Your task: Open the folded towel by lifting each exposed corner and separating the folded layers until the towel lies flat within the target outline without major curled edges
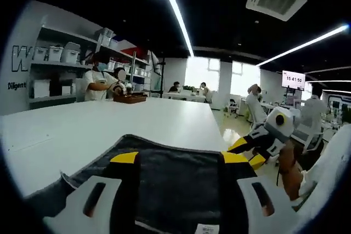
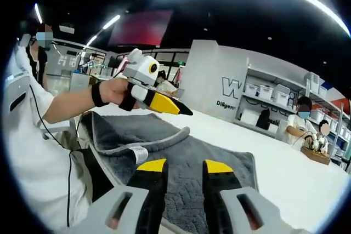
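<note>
A dark grey towel (image 1: pixel 181 184) lies folded on the white table (image 1: pixel 109 124), just below my left gripper (image 1: pixel 180 157), whose jaws stand wide open over it with nothing between them. In the right gripper view the towel (image 2: pixel 181 146) shows a raised folded layer with a pale hem and a white label (image 2: pixel 140 153) at its near edge. My right gripper (image 2: pixel 184 166) is open above the towel's middle. A hand holds the left gripper (image 2: pixel 184 112) in the air over the folded layer. The right gripper (image 1: pixel 247 153) enters the left gripper view by the table's right edge.
The table (image 2: pixel 285 173) stretches far beyond the towel. A seated person works at a brown tray (image 1: pixel 130 98) at its far end. Shelves with white bins (image 1: pixel 55 53) line the wall. The person holding the grippers (image 2: pixel 33 135) stands at the table's near edge.
</note>
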{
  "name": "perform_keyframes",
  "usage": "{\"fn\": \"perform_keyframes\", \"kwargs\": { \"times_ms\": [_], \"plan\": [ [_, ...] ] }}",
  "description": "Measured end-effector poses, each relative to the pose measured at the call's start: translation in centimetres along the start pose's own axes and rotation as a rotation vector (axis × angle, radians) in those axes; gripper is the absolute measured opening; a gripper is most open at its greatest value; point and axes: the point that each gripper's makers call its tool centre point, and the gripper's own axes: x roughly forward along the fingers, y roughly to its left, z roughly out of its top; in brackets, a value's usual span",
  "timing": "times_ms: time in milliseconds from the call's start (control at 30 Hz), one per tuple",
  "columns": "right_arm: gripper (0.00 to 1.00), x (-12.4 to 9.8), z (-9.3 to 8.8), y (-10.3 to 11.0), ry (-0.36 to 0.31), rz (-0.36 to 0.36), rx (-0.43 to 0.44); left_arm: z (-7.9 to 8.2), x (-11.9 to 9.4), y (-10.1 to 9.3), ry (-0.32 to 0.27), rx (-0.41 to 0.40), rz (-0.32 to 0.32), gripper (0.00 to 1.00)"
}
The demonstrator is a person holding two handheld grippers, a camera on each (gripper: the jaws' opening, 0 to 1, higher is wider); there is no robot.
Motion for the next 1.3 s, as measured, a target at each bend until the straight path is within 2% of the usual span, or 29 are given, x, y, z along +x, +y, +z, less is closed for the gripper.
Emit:
{"fn": "perform_keyframes", "kwargs": {
  "times_ms": [100,200,267,333,600,667,733,800,900,1000,1133,1300],
  "plan": [
    [0.20,-0.1,0.2,0.3,-0.003,0.012,-0.007,0.0,-0.7,-0.1,-0.007,0.029,0.016,0.56],
    [0.20,-0.2,0.7,0.2,-0.014,0.005,-0.011,0.2,-1.3,-0.3,-0.033,0.001,0.003,0.56],
    [0.21,-0.3,1.0,0.2,-0.019,0.005,-0.014,0.0,-1.6,-0.5,-0.026,0.018,-0.005,0.57],
    [0.21,-0.2,1.2,0.3,-0.022,0.009,-0.015,-0.5,-1.9,-0.4,-0.001,0.056,0.017,0.57],
    [0.22,1.0,2.9,0.8,-0.045,0.036,-0.040,-1.0,-3.2,-1.2,-0.004,0.094,0.023,0.56],
    [0.22,1.4,3.4,1.0,-0.062,0.049,-0.038,-1.3,-3.5,-1.4,-0.007,0.090,0.020,0.56],
    [0.22,1.8,3.8,1.2,-0.073,0.056,-0.036,-1.2,-3.9,-1.9,-0.028,0.046,-0.001,0.56],
    [0.22,2.2,4.0,1.4,-0.077,0.068,-0.035,-0.6,-4.4,-2.3,-0.080,0.054,-0.006,0.57],
    [0.23,3.1,4.1,1.6,-0.081,0.089,-0.021,-1.0,-4.9,-2.8,-0.075,0.053,-0.007,0.57],
    [0.23,3.5,4.4,2.0,-0.094,0.103,-0.006,-1.7,-5.5,-3.1,-0.046,0.100,0.016,0.57],
    [0.25,3.5,4.8,2.7,-0.108,0.123,-0.020,-1.5,-6.3,-4.2,-0.061,0.101,0.005,0.57],
    [0.24,3.3,4.4,2.5,-0.092,0.106,-0.020,-1.8,-7.1,-4.8,-0.068,0.101,0.011,0.57]
  ]
}}
